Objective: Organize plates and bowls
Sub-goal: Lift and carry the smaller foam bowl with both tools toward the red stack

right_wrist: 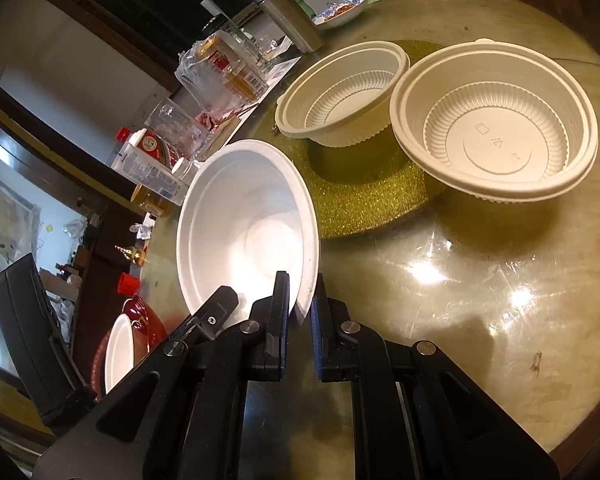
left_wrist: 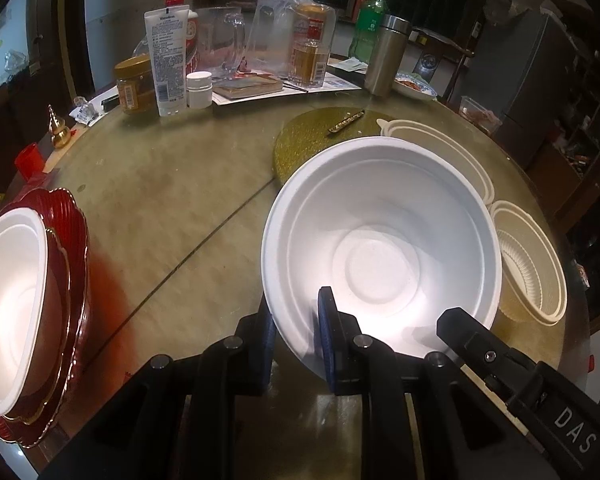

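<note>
A white foam bowl (left_wrist: 380, 240) is held by both grippers at its near rim. My left gripper (left_wrist: 296, 340) is shut on the bowl's rim, and my right gripper (right_wrist: 300, 312) is shut on the same bowl (right_wrist: 244, 224); the right gripper's finger (left_wrist: 472, 340) shows in the left wrist view. Two cream ribbed plastic bowls (right_wrist: 340, 92) (right_wrist: 496, 124) stand beyond, one on a gold placemat (right_wrist: 364, 200). At the left, a second white bowl (left_wrist: 8, 296) sits in stacked red plates (left_wrist: 72, 280).
The round table (left_wrist: 172, 208) has a cluttered far side: a lotion tube (left_wrist: 168, 60), jars, a glass mug, a steel flask (left_wrist: 388, 56), a green bottle and a dish of food. A small gold gourd ornament (left_wrist: 58, 128) stands at the left edge.
</note>
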### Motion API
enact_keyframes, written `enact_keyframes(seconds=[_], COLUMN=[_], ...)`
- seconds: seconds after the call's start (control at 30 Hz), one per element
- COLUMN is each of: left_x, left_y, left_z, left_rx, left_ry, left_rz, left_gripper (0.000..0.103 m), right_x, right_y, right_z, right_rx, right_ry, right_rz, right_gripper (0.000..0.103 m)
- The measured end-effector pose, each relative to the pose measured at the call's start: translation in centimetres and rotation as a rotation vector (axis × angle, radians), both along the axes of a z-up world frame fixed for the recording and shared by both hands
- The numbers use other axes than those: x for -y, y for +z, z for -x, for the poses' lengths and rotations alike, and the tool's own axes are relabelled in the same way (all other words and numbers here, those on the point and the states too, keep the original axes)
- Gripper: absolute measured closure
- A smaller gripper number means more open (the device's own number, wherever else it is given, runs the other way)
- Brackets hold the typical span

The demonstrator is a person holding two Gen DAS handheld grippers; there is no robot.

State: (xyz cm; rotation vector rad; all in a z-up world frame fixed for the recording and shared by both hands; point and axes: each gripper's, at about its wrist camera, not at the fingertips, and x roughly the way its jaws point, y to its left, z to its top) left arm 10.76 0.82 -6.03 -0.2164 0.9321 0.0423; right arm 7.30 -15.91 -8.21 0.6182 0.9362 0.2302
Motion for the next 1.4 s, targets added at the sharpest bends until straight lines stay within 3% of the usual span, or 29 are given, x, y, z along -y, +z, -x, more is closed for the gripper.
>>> enact_keyframes(seconds=[0.63,1.4], left_x=[0.0,-2.0], left_y=[-0.4,2.2], left_z=[1.2,4.5], left_rx=[0.008,0.093], left_ry=[-0.012,0.014], left_rz=[-0.01,0.008], left_gripper=[0.083,0.083], right_x=[-0.5,-2.1], right_y=[-0.6,1.5], right_z=[0.4,2.4], right_rx=[-0.003,0.064], right_ry=[0.003,0.062], right_rz=[0.033,0.037], right_gripper=[0.093,0.093])
